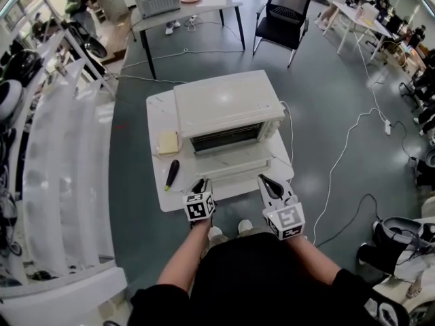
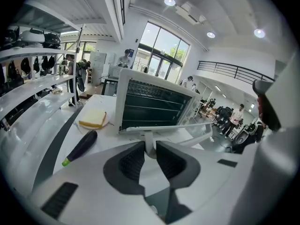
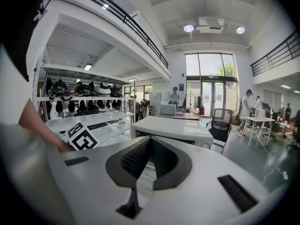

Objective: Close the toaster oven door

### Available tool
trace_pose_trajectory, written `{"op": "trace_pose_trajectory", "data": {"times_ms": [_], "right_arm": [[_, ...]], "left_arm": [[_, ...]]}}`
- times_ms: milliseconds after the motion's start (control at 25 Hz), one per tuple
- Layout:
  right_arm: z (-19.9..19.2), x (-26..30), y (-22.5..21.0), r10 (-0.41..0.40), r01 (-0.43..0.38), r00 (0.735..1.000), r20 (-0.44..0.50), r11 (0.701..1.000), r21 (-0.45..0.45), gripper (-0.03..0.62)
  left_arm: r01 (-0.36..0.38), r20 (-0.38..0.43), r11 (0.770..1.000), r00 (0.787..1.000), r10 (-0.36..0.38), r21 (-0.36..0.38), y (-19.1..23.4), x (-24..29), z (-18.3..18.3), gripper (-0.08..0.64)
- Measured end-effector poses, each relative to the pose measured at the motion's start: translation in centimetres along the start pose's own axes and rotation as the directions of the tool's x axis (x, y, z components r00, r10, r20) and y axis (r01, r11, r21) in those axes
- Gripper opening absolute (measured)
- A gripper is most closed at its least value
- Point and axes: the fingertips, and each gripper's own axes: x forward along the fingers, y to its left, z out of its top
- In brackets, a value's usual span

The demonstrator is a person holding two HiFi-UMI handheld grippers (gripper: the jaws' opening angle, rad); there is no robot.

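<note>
tabletop (image 1: 157,117): small and white, it reaches from under both claws away ahead of them and carries everything below.
toaster oven (image 1: 228,104): white, straight ahead of the two claws at the middle of the tabletop, its mouth facing them and the wire racks showing inside.
door (image 1: 234,163): swung down and lying open, just ahead of the claws, between them and the oven mouth; its front edge comes up to the left claw's tips.
left claw (image 1: 199,185): low at the door's front edge, clenched on the handle (image 2: 168,126); in the left gripper view one white post of that handle stands between the two dark pads, and the bar runs off to the claw's right.
right claw (image 1: 271,182): beside the left claw on its right, near the door's right front corner; jaws pressed together at the tips with nothing between them, and the oven body ahead of it.
eggplant (image 1: 172,174): dark, with a green stem end, lying on the tabletop just ahead and left of the left claw.
bread slice (image 1: 168,142): pale yellow, farther ahead on the left, beyond the eggplant and beside the oven's left wall.
</note>
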Motion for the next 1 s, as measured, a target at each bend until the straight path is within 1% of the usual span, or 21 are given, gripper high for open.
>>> {"op": "trace_pose_trajectory", "data": {"times_ms": [480,720,1000], "right_arm": [[0.6,0.5,0.4,-0.005,0.005,1.0,0.016,1.0,-0.002,0.021],[0.9,0.7,-0.1,-0.02,0.02,1.0,0.021,1.0,0.004,0.021],[1.0,0.9,-0.1,-0.025,0.025,0.999,0.03,1.0,0.007,0.021]], "left_arm": [[-0.012,0.009,1.0,1.0,0.012,0.012,0.1,-0.2,1.5,0.091],[-0.013,0.032,1.0,0.999,0.012,0.012,0.0,-0.3,3.1,0.091],[-0.007,0.041,1.0,0.999,0.008,-0.007,0.1,-0.1,3.7,0.087]]}}
